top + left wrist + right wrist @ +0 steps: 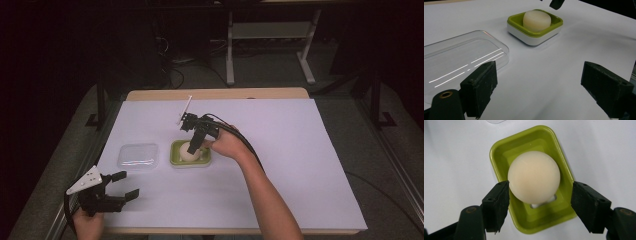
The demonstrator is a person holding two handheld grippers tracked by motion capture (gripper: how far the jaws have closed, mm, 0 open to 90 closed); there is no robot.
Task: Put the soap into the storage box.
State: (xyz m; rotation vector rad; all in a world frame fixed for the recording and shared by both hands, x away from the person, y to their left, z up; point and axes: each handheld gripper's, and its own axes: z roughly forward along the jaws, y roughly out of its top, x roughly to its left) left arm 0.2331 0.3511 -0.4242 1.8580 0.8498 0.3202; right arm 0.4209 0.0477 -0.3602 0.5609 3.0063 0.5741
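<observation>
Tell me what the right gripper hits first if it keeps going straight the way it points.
Most likely the round cream-white soap bar in the green dish. The right gripper points down at it, jaws open on either side. How far above it is unclear.

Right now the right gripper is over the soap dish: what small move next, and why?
Probably lower the right gripper a little and close. Its jaws stand open on either side of the round white soap in the green dish, above it rather than gripping. The left gripper is open, well off.
</observation>
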